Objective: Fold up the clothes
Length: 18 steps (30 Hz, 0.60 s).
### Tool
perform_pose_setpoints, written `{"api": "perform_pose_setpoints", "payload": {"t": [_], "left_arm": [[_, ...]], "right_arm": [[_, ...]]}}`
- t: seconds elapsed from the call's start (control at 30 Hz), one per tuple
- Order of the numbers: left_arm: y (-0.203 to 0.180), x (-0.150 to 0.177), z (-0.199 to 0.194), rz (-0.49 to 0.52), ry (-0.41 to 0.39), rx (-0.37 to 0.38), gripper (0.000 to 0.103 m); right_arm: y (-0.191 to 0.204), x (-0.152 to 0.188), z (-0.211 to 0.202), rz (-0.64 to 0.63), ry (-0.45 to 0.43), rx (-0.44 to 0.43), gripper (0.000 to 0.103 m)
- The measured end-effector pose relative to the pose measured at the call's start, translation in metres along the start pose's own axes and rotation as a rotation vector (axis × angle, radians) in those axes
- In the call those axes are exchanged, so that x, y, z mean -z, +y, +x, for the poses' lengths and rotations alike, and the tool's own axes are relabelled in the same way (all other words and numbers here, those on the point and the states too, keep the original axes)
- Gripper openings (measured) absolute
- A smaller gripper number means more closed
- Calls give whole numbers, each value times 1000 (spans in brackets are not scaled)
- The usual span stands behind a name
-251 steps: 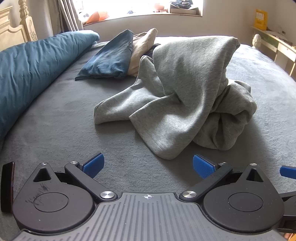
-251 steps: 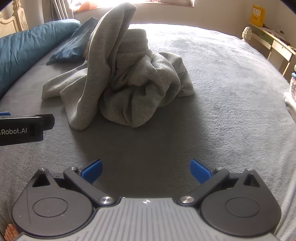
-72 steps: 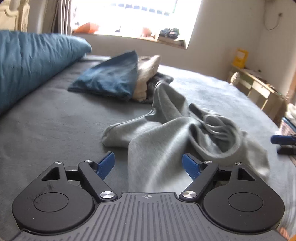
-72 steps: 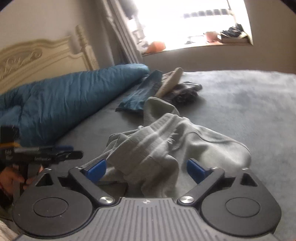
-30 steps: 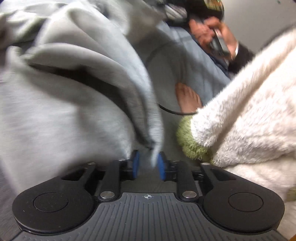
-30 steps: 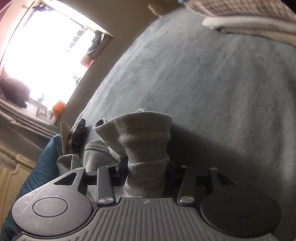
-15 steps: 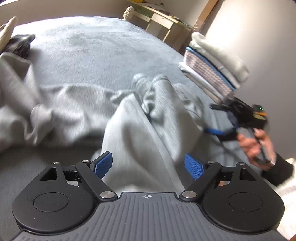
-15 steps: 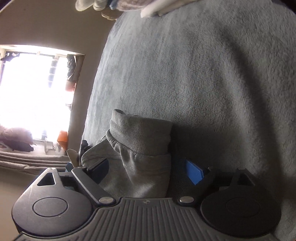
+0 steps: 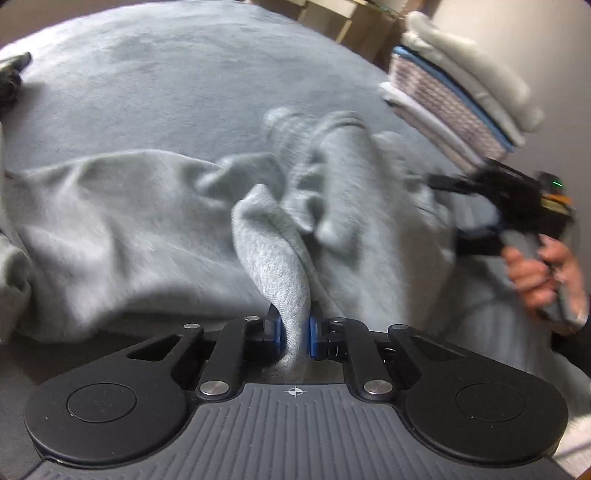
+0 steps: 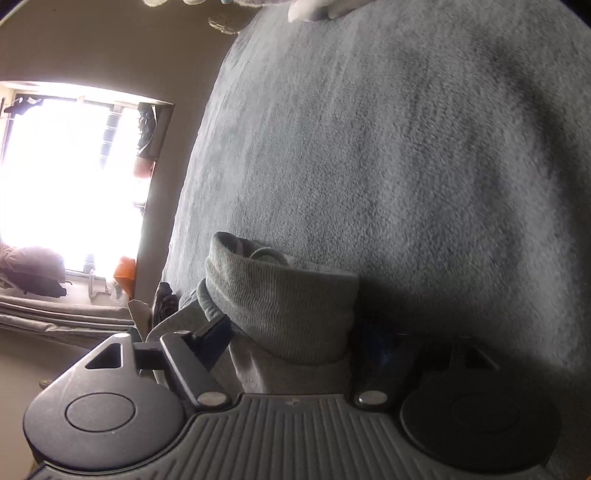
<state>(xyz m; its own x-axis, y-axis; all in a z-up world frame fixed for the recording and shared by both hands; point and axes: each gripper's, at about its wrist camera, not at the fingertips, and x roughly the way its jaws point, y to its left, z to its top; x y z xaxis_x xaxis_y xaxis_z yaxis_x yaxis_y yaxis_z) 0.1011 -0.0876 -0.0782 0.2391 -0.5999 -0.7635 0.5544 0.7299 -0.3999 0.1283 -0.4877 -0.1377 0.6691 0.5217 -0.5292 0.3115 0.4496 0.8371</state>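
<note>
Bed (image 9: 184, 81) | left gripper (image 9: 293, 334) pinching sweatpants (image 9: 110, 221) fold — right view: window (image 10: 70, 177)

Ahead of my left tongs the grey bed (image 9: 192, 77) spreads out wide. Far off to their upper right sits a stack (image 9: 458, 96) of folded cloth, white, checked and blue layers, at the bed's edge. Beyond it stands pale wooden furniture (image 9: 354, 14). Up and left of my right tongs a bright window (image 10: 70, 173) glares, with an orange thing (image 10: 125, 275) and a dark bundle (image 10: 33, 271) on its sill.
</note>
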Motion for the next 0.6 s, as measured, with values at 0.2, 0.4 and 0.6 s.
{"api": "perform_pose_setpoints", "payload": {"t": [0.2,0.4,0.6], "left_arm": [[-47,50,0,92,137,275,10],[-90,93,12,193,232,392,10],[-93,107,7,180,199,337,13]], "right_arm": [[17,-9,22,-101,42,-37,70],[59,5,67,-237,243,-130,69],[134,63,120,-508,453,-188,71]]}}
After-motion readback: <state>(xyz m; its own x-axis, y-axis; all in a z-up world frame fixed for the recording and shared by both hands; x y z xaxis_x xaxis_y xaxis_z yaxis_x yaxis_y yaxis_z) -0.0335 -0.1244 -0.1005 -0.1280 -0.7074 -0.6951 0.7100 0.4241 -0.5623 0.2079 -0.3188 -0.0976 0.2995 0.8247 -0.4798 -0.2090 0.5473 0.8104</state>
